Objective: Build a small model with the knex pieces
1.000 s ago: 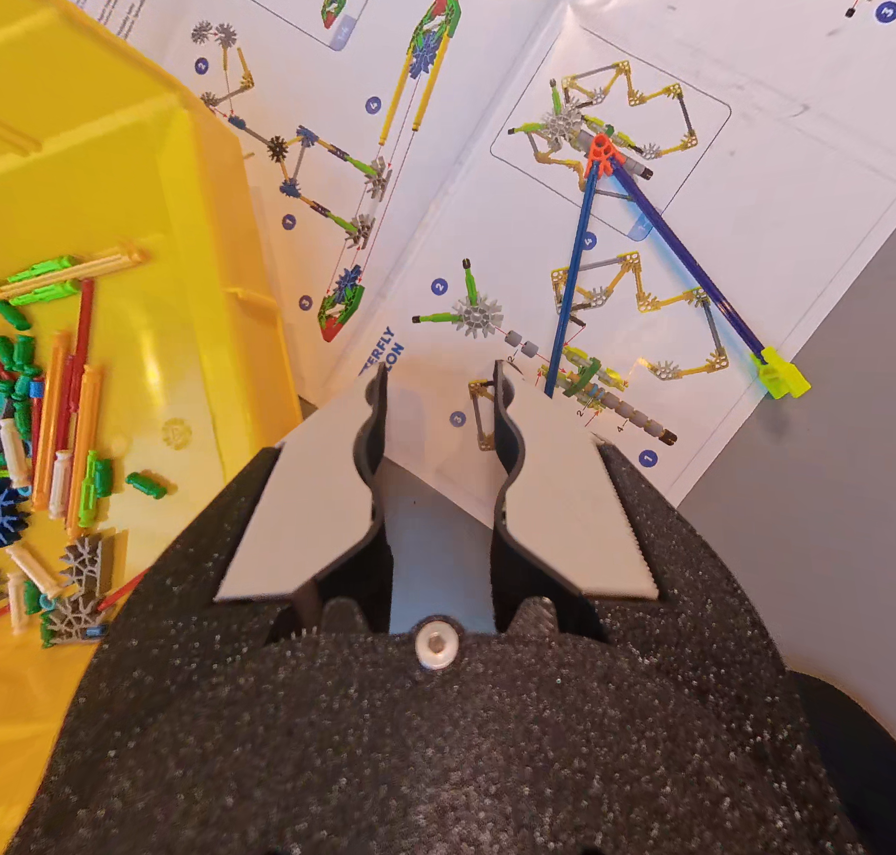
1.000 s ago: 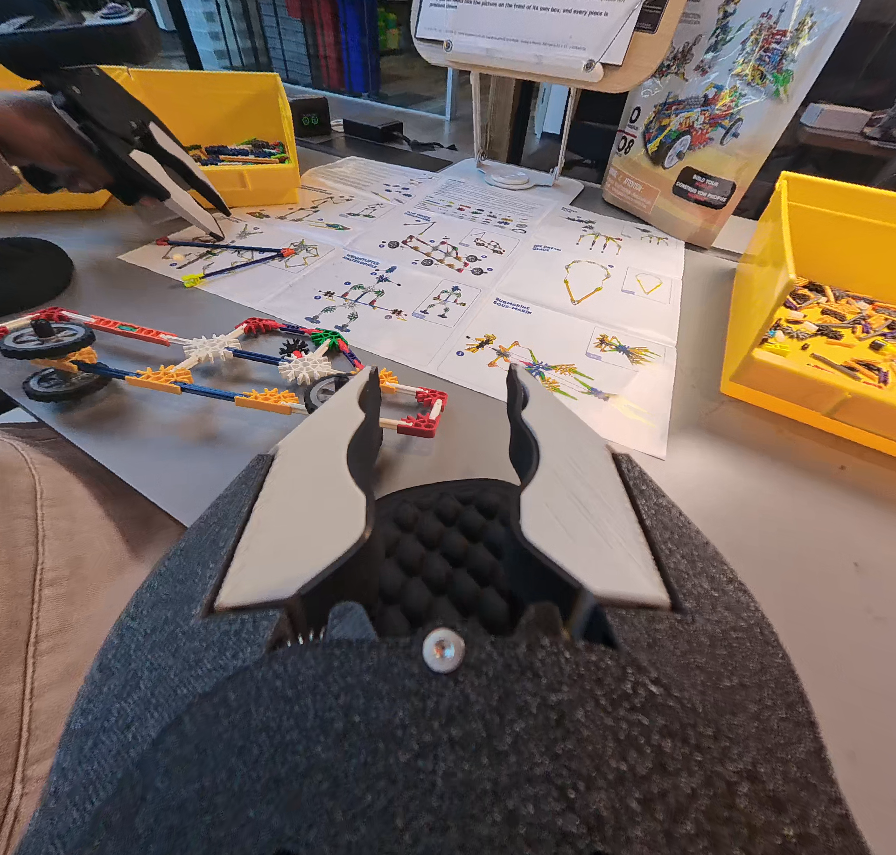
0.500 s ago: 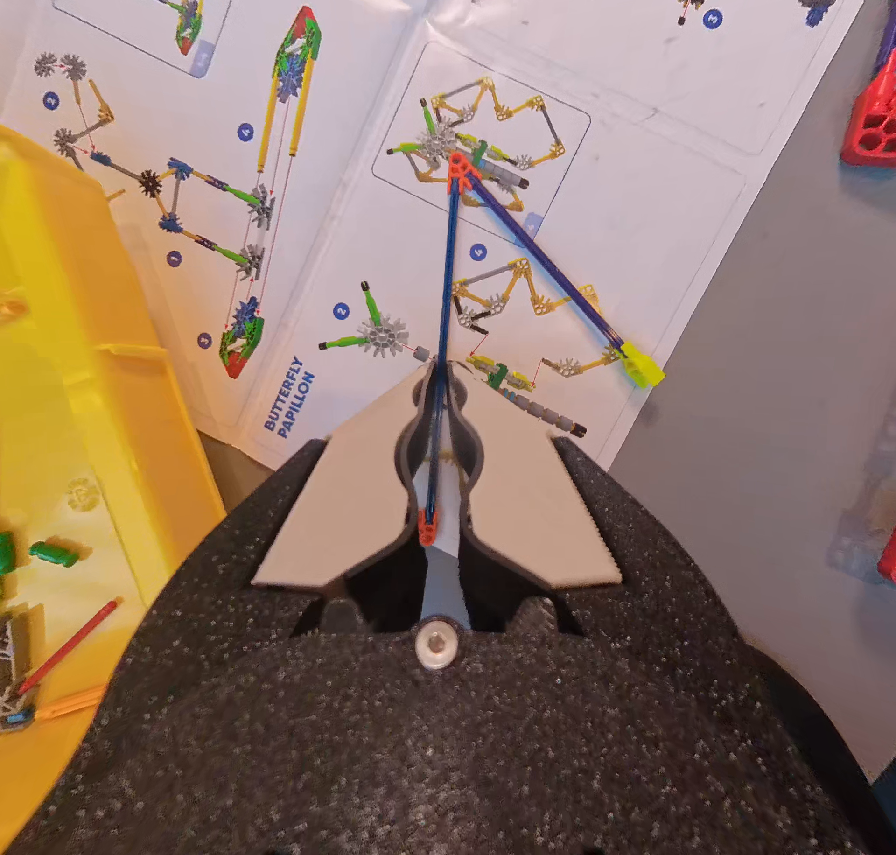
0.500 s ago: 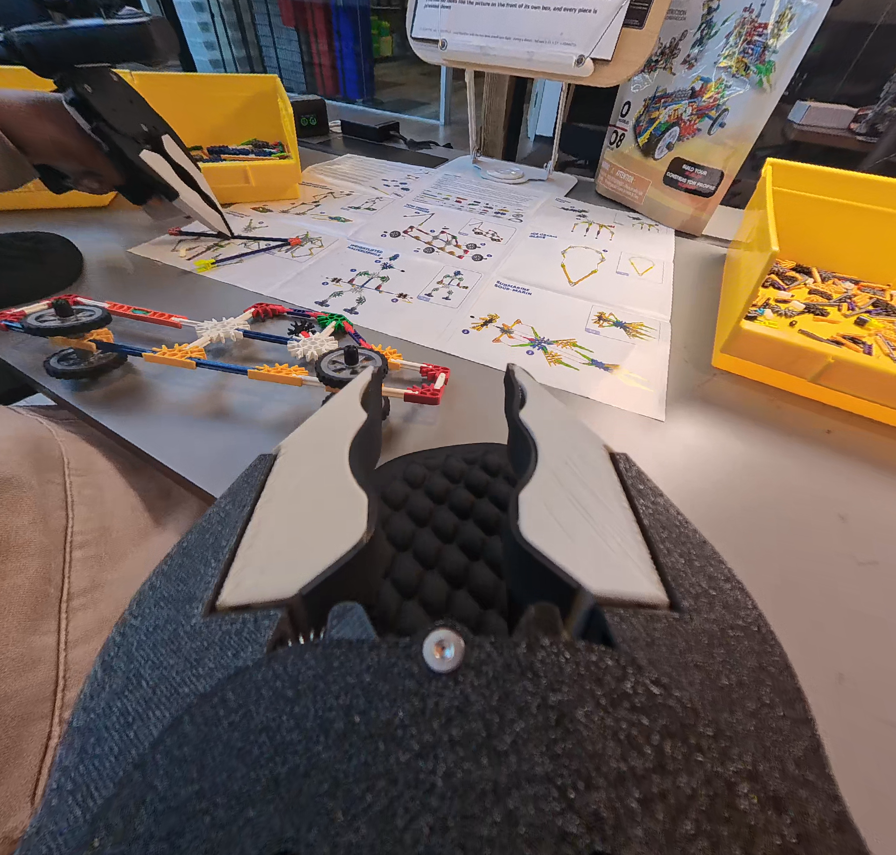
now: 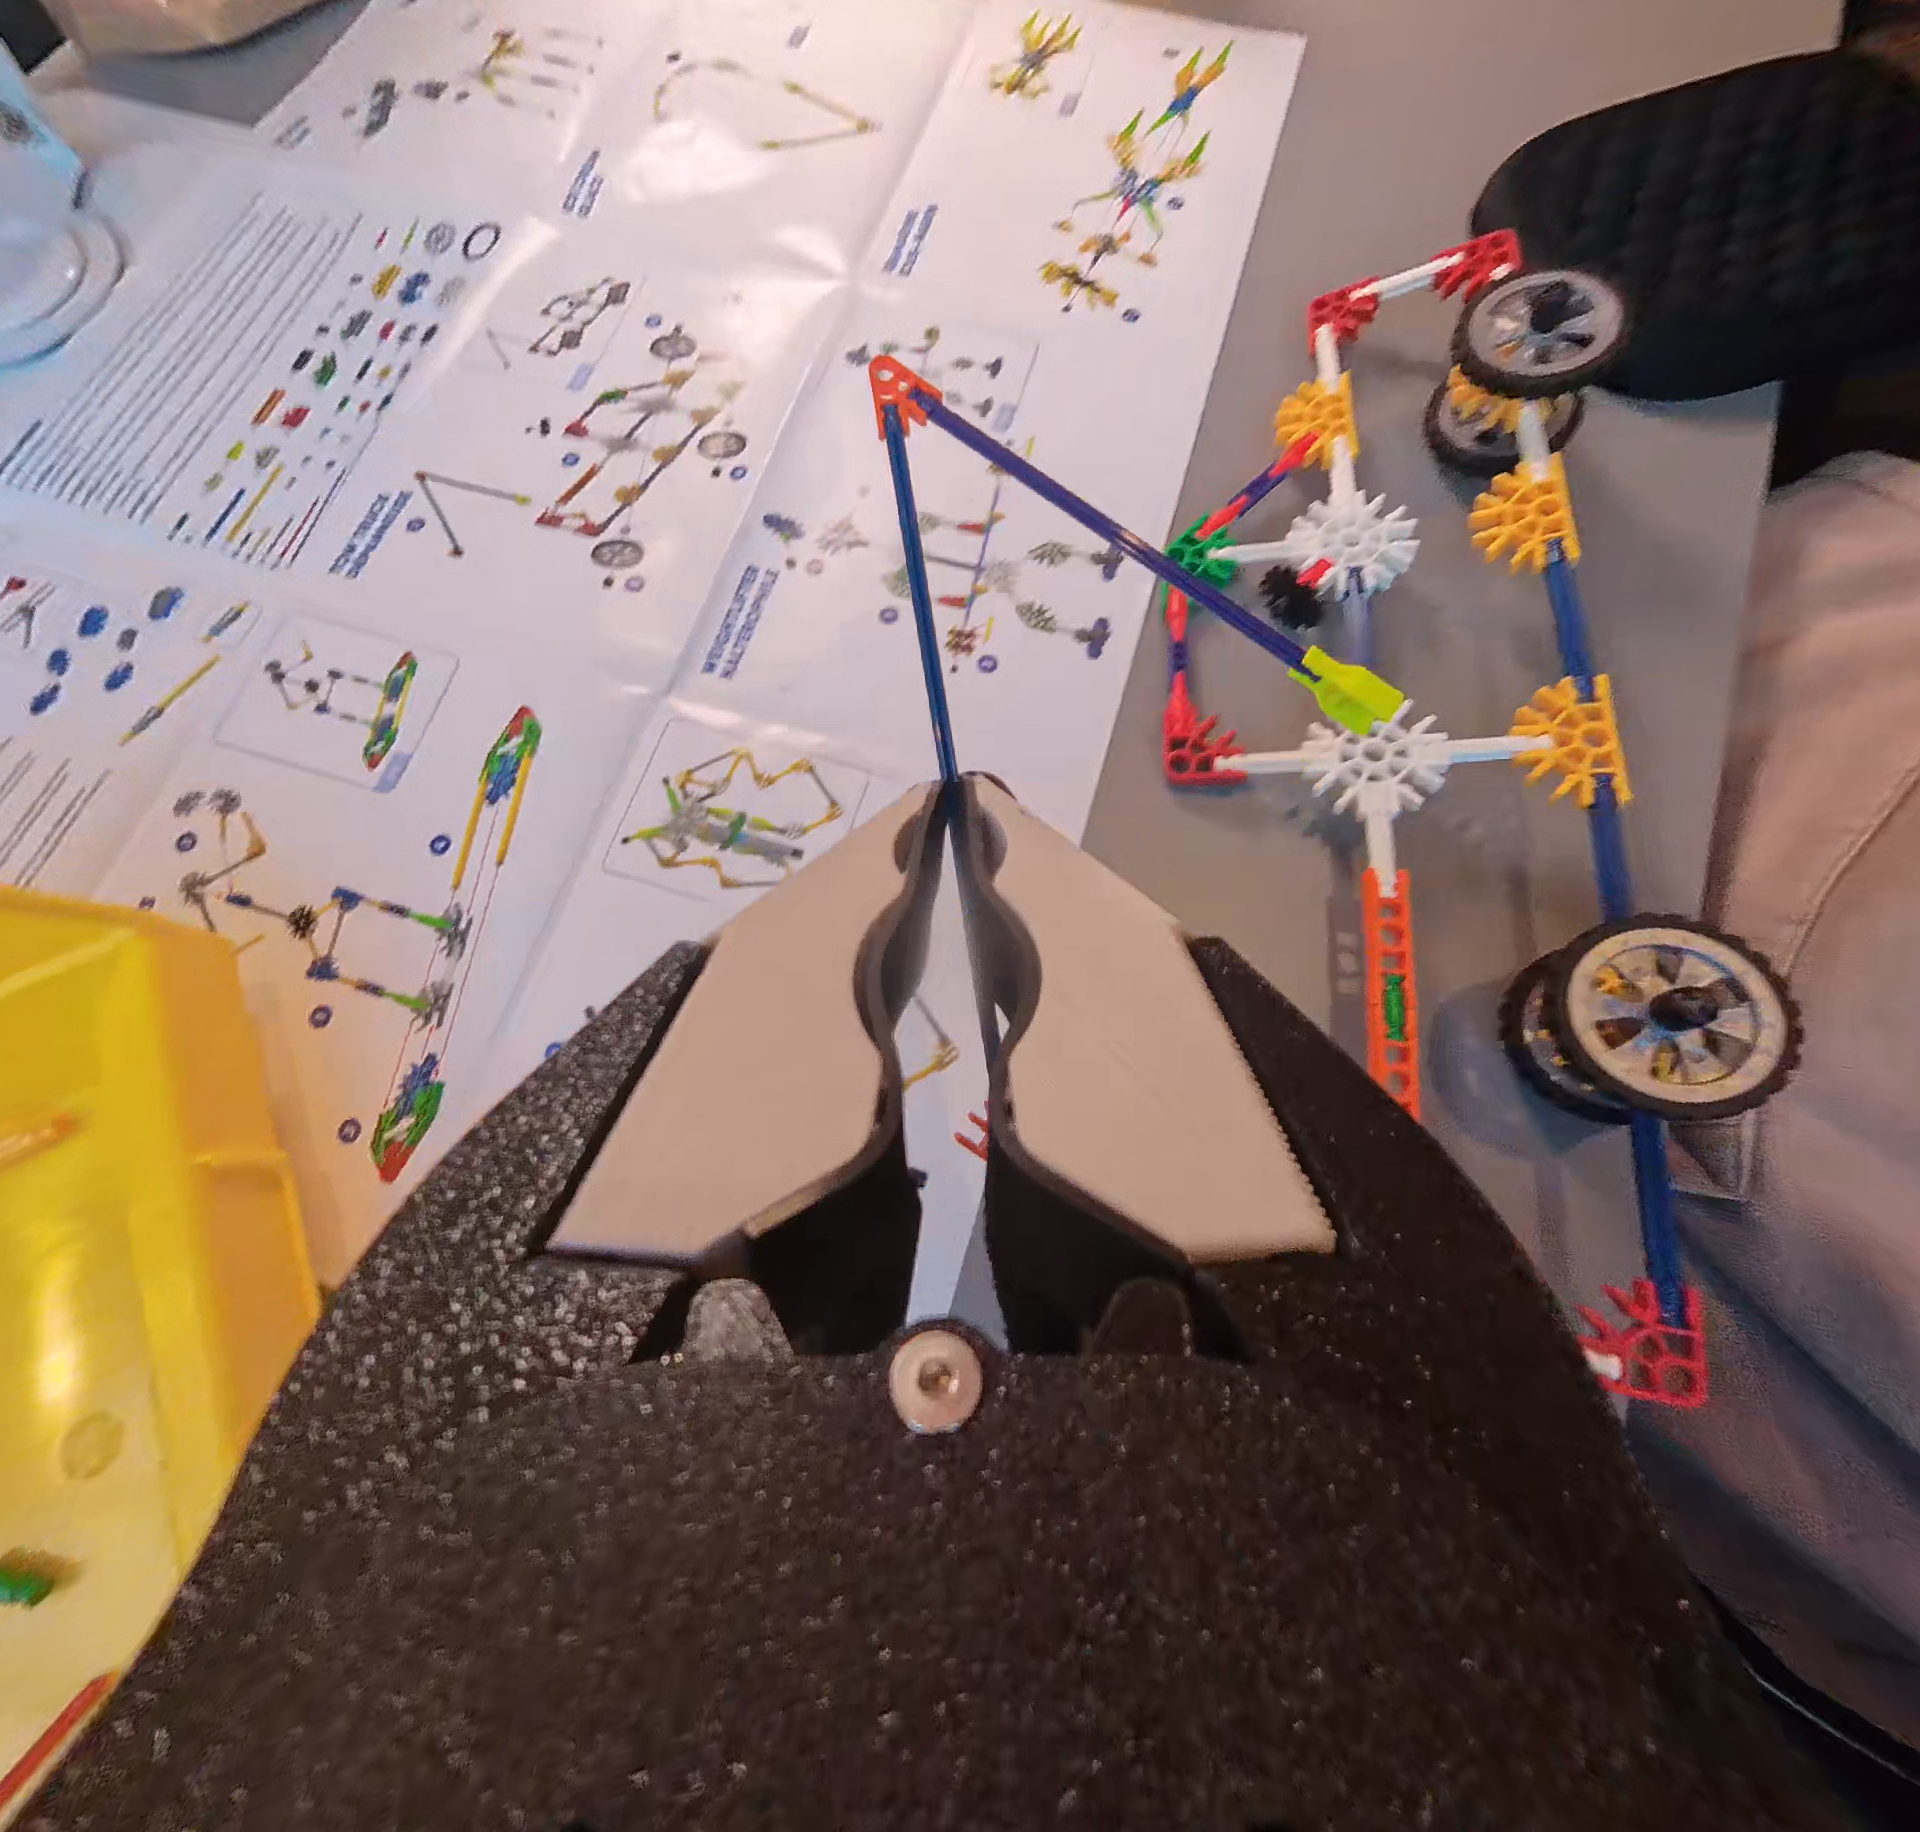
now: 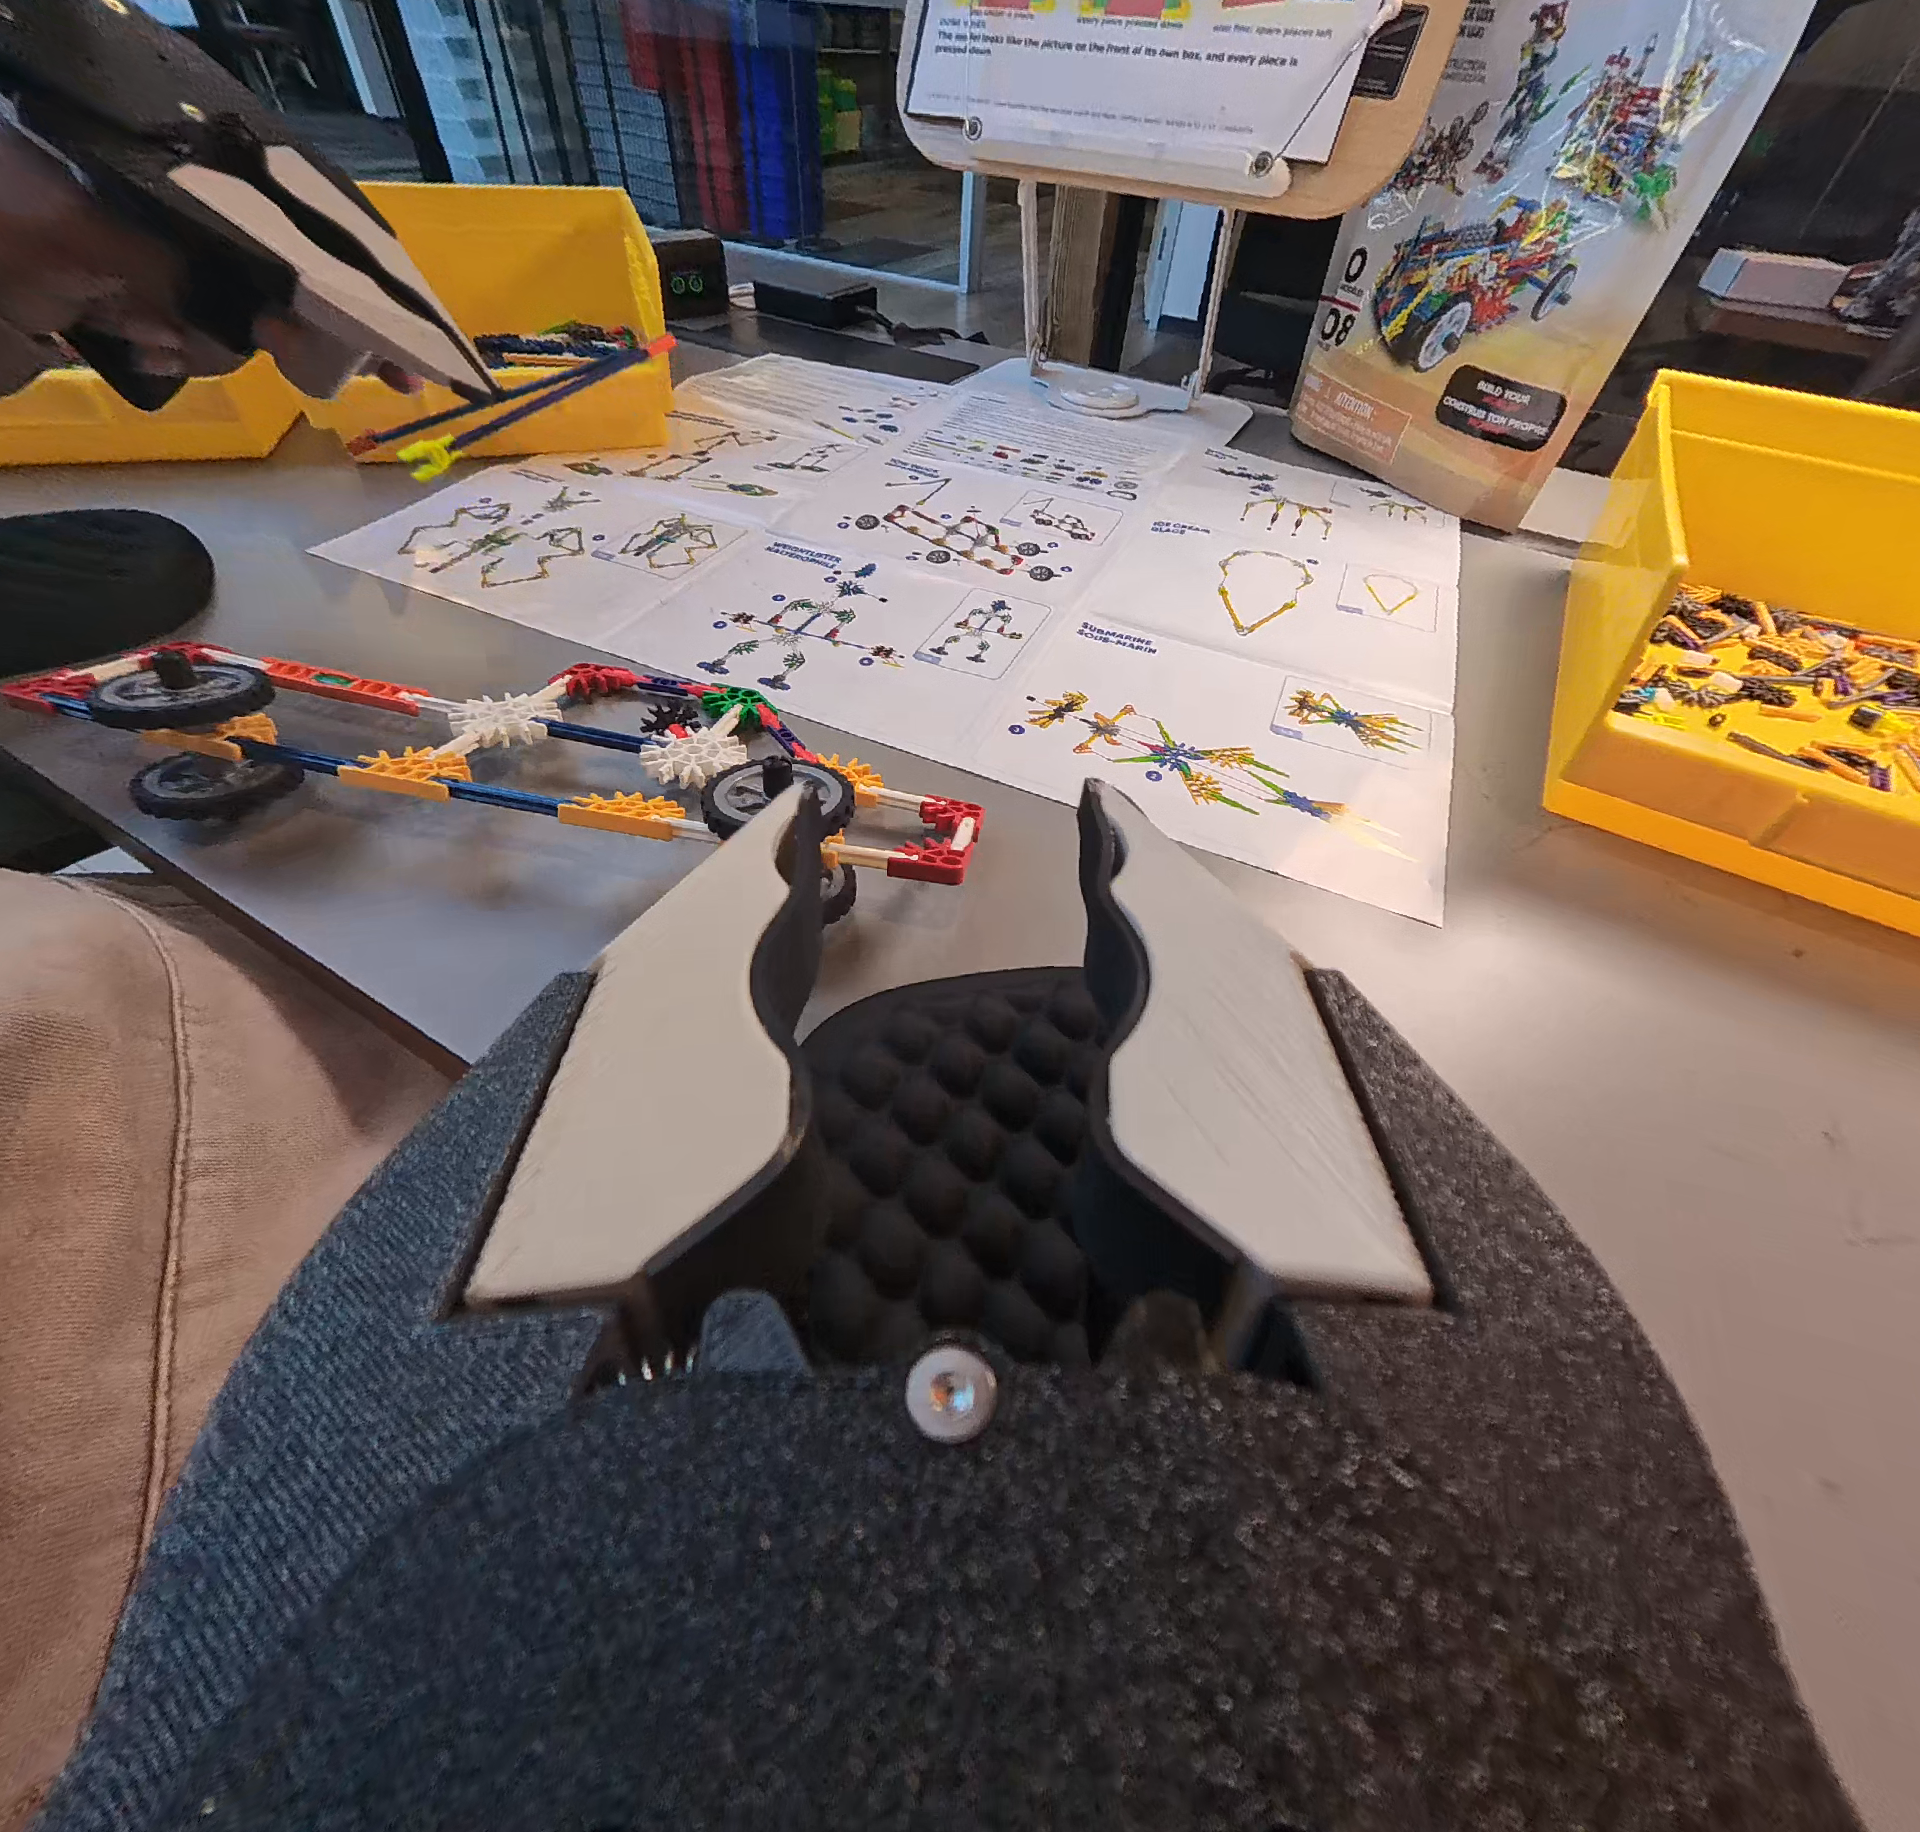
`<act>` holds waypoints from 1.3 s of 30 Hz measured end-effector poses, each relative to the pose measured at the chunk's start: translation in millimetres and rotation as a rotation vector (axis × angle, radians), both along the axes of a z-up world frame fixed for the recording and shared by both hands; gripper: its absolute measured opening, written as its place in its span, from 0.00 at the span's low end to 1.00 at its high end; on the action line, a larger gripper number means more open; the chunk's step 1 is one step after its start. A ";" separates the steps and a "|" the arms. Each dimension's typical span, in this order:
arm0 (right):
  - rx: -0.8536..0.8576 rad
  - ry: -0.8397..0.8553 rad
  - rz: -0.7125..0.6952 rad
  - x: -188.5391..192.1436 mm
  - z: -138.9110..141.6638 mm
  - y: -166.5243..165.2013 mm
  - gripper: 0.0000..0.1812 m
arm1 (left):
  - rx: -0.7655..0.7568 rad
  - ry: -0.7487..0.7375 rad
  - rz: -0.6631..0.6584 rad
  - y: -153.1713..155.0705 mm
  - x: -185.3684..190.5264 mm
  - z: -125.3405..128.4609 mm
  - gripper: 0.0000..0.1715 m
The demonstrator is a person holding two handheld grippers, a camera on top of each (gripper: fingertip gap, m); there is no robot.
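My left gripper (image 5: 954,790) is shut on a V-shaped piece of two blue rods (image 5: 920,577) joined by an orange connector (image 5: 900,393), with a lime clip (image 5: 1347,689) on the far rod's end. It holds the piece in the air above the instruction sheet (image 5: 665,348). The right wrist view shows this gripper (image 6: 473,385) and the piece (image 6: 520,409) lifted at the far left. A wheeled toy frame (image 5: 1455,702) of blue rods, yellow, white and red connectors lies on the grey table to the right. My right gripper (image 6: 943,816) is open and empty, just right of the frame's (image 6: 499,733) near end.
A yellow bin (image 5: 114,1138) stands at my left. Other yellow bins with parts stand at the far left (image 6: 540,328) and at the right (image 6: 1766,660). A toy box (image 6: 1538,203) and a sign stand (image 6: 1122,224) are at the back. A black foam pad (image 6: 94,577) and a trouser leg (image 6: 156,1107) are near. Across from one pair of fingers to the other is roughly 30 cm.
My left gripper closed on one blue rod and lifted the V-shaped piece off the sheet, swinging right toward the wheeled frame. My right gripper stayed open and shifted slightly.
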State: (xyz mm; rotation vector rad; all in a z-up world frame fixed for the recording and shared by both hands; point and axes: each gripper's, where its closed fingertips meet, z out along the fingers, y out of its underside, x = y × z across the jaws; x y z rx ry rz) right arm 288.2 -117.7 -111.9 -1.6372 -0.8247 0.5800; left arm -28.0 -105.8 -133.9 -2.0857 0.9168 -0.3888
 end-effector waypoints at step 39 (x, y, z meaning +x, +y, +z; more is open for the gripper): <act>-0.207 0.270 0.305 -61.5 44.0 -5.4 0.00 | 0.272 -0.114 -0.105 -60.9 106.4 55.4 0.27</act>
